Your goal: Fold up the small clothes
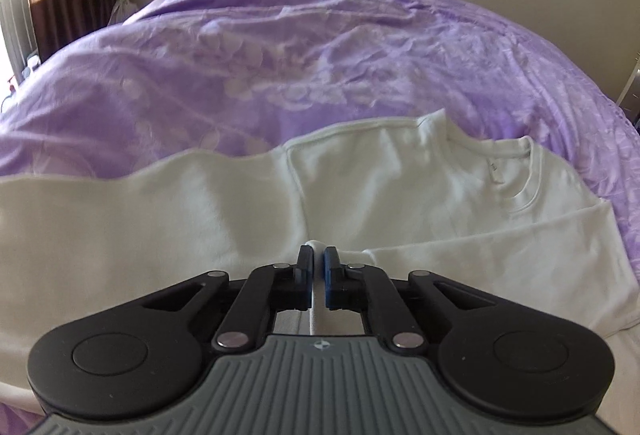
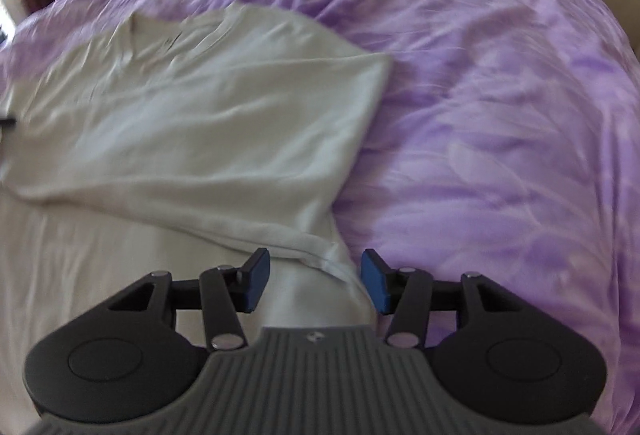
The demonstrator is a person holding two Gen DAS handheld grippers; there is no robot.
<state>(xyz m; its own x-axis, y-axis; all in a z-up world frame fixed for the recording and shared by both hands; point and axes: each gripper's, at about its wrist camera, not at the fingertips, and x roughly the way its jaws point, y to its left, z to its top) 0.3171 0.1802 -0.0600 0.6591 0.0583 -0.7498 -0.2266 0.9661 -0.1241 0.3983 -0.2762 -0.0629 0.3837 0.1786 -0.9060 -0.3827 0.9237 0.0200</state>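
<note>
Here left hand-held gripper pinches white shirt edge on purple bedspread

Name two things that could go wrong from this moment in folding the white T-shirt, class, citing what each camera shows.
1. The left gripper pinches only a thin ridge of the white T-shirt; lifting may let it slip out.
2. The right gripper is open, with the shirt's hem corner between its fingers but ungripped. If only the left moves, the shirt may drag and bunch on the purple bedspread.
</note>
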